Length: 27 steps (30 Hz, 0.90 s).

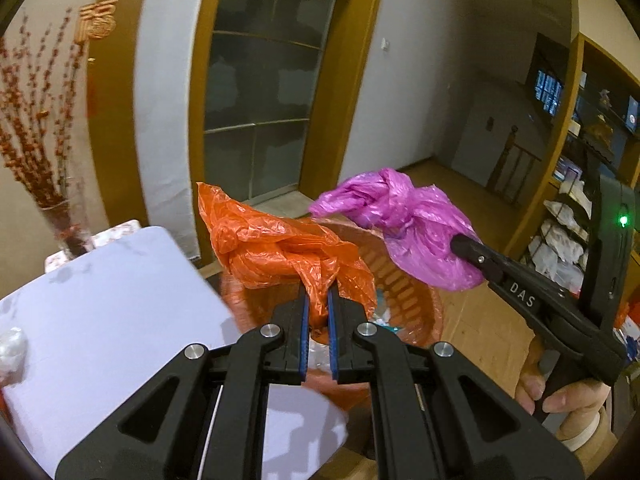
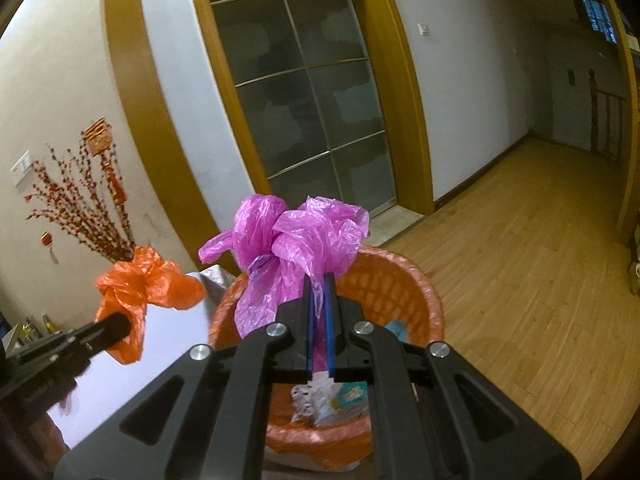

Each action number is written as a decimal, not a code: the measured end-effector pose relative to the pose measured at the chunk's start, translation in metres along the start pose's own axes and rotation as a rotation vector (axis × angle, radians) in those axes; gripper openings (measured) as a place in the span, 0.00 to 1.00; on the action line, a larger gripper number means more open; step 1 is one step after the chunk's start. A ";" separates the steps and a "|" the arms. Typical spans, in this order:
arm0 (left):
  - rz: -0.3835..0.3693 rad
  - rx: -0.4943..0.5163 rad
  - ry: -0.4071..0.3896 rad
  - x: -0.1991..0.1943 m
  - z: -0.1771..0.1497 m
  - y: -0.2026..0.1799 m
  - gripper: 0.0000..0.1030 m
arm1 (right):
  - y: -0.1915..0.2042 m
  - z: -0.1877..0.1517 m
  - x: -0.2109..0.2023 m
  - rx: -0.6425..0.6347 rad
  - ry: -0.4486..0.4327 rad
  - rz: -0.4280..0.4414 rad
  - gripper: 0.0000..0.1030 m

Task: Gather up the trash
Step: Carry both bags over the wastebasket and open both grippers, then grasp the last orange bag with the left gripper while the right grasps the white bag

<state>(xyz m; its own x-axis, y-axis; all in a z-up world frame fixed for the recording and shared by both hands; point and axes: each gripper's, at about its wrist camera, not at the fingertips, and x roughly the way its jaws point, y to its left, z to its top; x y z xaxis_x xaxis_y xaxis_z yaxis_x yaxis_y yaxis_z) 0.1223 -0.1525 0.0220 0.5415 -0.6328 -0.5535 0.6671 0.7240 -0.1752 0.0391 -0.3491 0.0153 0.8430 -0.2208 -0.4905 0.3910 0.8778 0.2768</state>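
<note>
Trash comes first in my own grip: my left gripper (image 1: 318, 300) is pinched tight on a crumpled orange plastic bag (image 1: 280, 248), the film caught between the blue pads, and my right gripper (image 2: 319, 292) is clamped just as tight on a knotted purple plastic bag (image 2: 296, 240). From the left wrist view I see my right hand (image 1: 560, 396) wrapped around the handle of the right gripper, which points in from the right with the purple bag at its tip. Both bags hang in the air. The purple one is over the orange slotted waste basket (image 2: 400, 280), and the orange one is at the basket's left edge, partly over the white surface (image 1: 112, 312). Inside the basket lie some paper and packaging scraps (image 2: 336, 400). The basket stands on the wooden floor (image 2: 520, 280), just beside the surface. A small white crumpled lump (image 1: 12, 348) sits on the surface at its left edge. Farther back, a vase of red-blossomed branches (image 1: 44, 140) stands by the wall, and beyond it is a frosted glass door (image 2: 304, 92) in a wooden frame.
</note>
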 end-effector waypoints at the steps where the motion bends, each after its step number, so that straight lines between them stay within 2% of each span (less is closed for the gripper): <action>1: -0.007 0.002 0.006 0.005 0.000 -0.003 0.07 | -0.005 0.001 0.003 0.007 0.000 -0.003 0.06; 4: -0.010 0.006 0.030 0.022 -0.001 -0.005 0.08 | -0.015 0.004 0.012 0.020 0.011 -0.005 0.15; 5: -0.005 0.004 0.039 0.027 -0.001 -0.004 0.12 | -0.020 0.004 0.015 0.030 0.016 -0.012 0.26; 6: -0.004 0.001 0.053 0.033 -0.002 -0.004 0.19 | -0.024 0.004 0.017 0.036 0.017 -0.017 0.34; 7: 0.001 -0.007 0.072 0.039 -0.005 -0.003 0.25 | -0.029 0.002 0.019 0.042 0.019 -0.028 0.35; 8: 0.008 -0.015 0.083 0.042 -0.007 -0.001 0.36 | -0.033 -0.001 0.020 0.047 0.026 -0.037 0.35; 9: 0.017 -0.024 0.093 0.045 -0.011 0.003 0.41 | -0.036 -0.003 0.021 0.051 0.029 -0.043 0.35; 13: 0.057 -0.024 0.110 0.039 -0.020 0.012 0.43 | -0.045 -0.013 0.021 0.049 0.042 -0.080 0.35; 18: 0.150 -0.027 0.092 0.016 -0.031 0.029 0.48 | -0.034 -0.018 0.018 0.017 0.042 -0.082 0.36; 22: 0.244 -0.044 0.082 -0.007 -0.039 0.052 0.48 | -0.010 -0.021 0.012 -0.039 0.028 -0.062 0.44; 24: 0.304 -0.057 0.071 -0.024 -0.043 0.066 0.50 | 0.004 -0.022 0.010 -0.059 0.024 -0.040 0.52; 27: 0.388 -0.075 0.051 -0.045 -0.048 0.089 0.53 | 0.030 -0.026 0.009 -0.104 0.031 0.007 0.55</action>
<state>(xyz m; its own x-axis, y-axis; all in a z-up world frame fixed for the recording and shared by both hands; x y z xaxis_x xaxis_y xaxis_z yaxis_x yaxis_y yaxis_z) 0.1327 -0.0463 -0.0076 0.7187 -0.2953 -0.6295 0.3779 0.9258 -0.0028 0.0491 -0.3136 -0.0024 0.8331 -0.2028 -0.5146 0.3435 0.9189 0.1939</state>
